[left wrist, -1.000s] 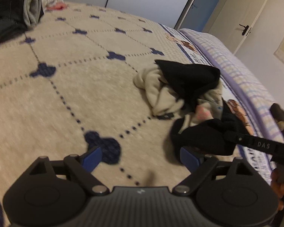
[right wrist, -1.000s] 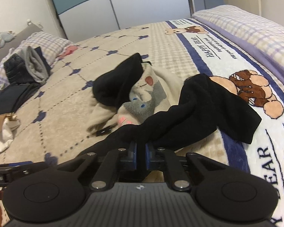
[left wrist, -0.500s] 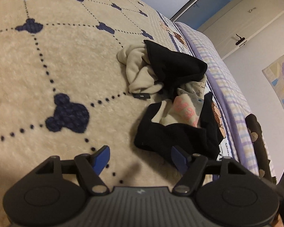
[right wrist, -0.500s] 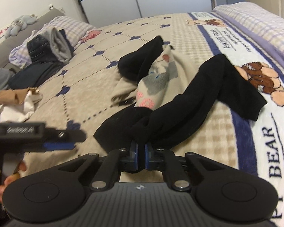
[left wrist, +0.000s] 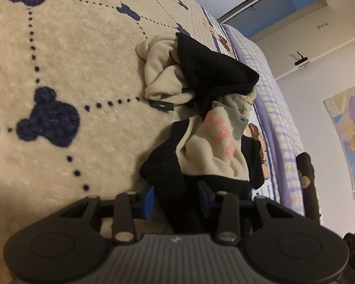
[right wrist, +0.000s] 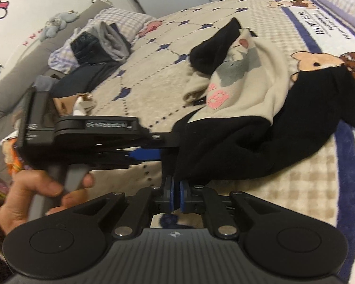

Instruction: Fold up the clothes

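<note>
Clearly mid-job; the black-and-cream garment lies crumpled on the bed, no fold in it; right gripper fingers clamped on its black hem at the near edge; left gripper fingers apart, straddling the same hem beside it, not pinching; spreading flat and every fold remain; other clothes sit piled by the pillow.

Beige mouse-print blanket covers the bed; black-and-cream garment crumpled on it; folded clothes stacked beyond.
</note>
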{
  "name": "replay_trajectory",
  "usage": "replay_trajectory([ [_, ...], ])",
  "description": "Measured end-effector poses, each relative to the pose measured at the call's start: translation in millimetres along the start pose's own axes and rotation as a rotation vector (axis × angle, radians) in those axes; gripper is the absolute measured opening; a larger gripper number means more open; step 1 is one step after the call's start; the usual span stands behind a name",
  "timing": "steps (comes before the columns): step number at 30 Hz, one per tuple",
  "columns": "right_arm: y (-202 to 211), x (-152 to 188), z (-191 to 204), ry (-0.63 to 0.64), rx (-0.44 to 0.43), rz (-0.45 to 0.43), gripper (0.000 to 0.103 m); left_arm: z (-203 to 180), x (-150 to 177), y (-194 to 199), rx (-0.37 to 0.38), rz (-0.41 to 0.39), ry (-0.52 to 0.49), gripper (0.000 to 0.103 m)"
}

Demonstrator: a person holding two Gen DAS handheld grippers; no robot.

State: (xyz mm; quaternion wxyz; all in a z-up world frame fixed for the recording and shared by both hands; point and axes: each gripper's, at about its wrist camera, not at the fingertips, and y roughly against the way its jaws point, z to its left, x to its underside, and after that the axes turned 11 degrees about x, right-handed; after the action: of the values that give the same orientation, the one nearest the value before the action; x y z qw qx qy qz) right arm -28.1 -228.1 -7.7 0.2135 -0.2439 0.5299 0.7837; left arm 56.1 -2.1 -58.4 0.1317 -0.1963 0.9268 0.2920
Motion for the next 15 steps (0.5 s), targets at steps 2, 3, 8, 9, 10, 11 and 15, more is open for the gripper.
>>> replay_trajectory([
  [2,1,0,1,0.005,-0.033,0.014,0.006,-3,1,1,-0.013,-0.020,-0.019,0.003],
  [3,2,0,1,0.005,-0.036,0.015,0.006,-6,2,3,-0.025,-0.036,-0.034,0.003],
  [8,5,-4,0,0.005,-0.033,0.011,0.011,-22,7,18,-0.156,-0.090,-0.167,0.003],
  [9,7,-6,0,0.005,-0.039,0.012,0.011,-23,6,22,-0.178,-0.101,-0.186,0.003],
  [10,9,-8,0,0.005,-0.046,0.012,0.013,-23,6,26,-0.198,-0.112,-0.201,0.002],
  [11,11,-9,0,0.006,-0.053,0.013,0.014,-23,6,31,-0.217,-0.123,-0.215,0.002],
  [15,20,-14,-4,-0.013,-0.032,-0.039,0.034,-15,-2,52,-0.226,-0.155,-0.199,0.002],
])
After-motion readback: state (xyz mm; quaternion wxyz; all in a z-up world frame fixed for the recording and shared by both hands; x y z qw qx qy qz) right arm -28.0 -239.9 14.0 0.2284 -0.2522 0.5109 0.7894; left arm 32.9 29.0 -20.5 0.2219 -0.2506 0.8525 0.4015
